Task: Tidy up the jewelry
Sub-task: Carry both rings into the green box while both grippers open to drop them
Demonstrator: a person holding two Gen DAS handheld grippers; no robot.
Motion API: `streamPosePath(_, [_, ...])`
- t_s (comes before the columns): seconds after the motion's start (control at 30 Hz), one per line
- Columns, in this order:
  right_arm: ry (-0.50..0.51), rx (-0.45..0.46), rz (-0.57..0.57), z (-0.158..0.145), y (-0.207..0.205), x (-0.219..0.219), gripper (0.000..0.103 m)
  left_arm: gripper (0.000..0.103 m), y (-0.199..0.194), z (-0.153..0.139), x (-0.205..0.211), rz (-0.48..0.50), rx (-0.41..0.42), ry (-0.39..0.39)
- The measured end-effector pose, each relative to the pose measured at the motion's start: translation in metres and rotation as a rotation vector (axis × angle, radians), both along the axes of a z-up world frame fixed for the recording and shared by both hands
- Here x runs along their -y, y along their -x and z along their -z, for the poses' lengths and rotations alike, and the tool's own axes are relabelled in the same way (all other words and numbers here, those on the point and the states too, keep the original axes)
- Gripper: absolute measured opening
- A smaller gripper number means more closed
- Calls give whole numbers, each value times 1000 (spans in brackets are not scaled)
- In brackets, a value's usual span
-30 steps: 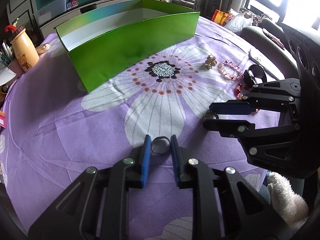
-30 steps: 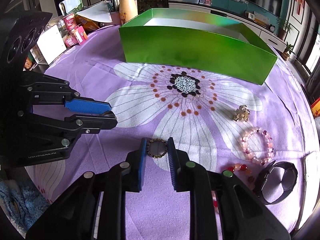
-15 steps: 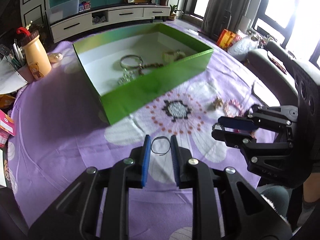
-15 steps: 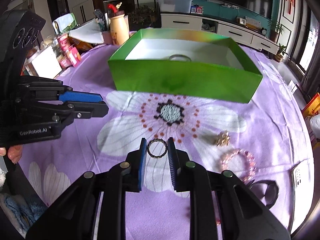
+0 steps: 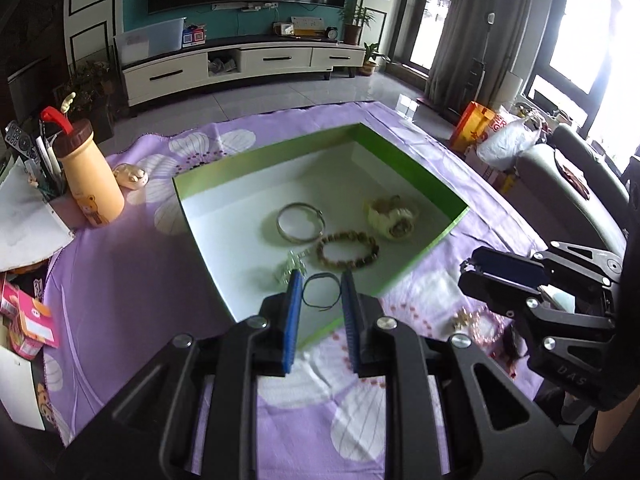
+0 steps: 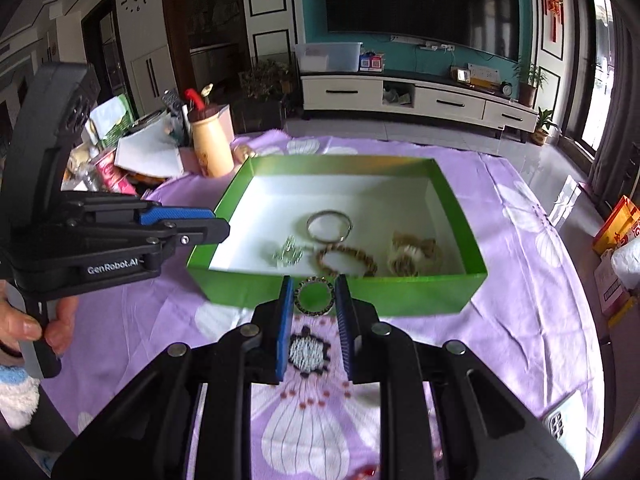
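A green box (image 5: 424, 256) (image 6: 400, 294) with a white floor stands on the purple flowered cloth. Inside lie a silver bangle (image 5: 300, 222) (image 6: 329, 226), a brown bead bracelet (image 5: 347, 250) (image 6: 347, 261), a cream watch (image 5: 392, 214) (image 6: 412, 258) and a silver trinket (image 6: 287, 256). My left gripper (image 5: 320, 294) is shut on a thin dark ring (image 5: 321, 295), held over the box's near part. My right gripper (image 6: 314, 294) is shut on a thick beaded ring (image 6: 314, 295), held above the cloth just before the box's near wall.
A pink bead bracelet (image 5: 486, 326) and a small gold ornament (image 5: 462, 314) lie on the cloth right of the box. A tan bottle (image 5: 90, 178) (image 6: 210, 144), papers and packets crowd the left side. A phone (image 6: 560, 426) lies at the right.
Both grippers have lifted their rings off the cloth and carried them high toward the green box. The left one now hangs over the box's inside.
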State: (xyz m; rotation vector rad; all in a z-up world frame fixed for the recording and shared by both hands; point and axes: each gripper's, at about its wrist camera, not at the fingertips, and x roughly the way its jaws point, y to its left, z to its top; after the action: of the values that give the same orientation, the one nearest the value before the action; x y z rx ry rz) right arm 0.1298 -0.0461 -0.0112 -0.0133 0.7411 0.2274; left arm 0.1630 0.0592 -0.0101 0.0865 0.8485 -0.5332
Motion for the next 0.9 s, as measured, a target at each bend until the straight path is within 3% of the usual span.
streamPosePath(0.33, [-65,-68,51,10,-63,8,21,20,-52,14,6,-38,-54,-7])
streamPosePath(0.9, [-94,-196,114,48,-126,21,21,20,-94,48,15,-59,-119,-66])
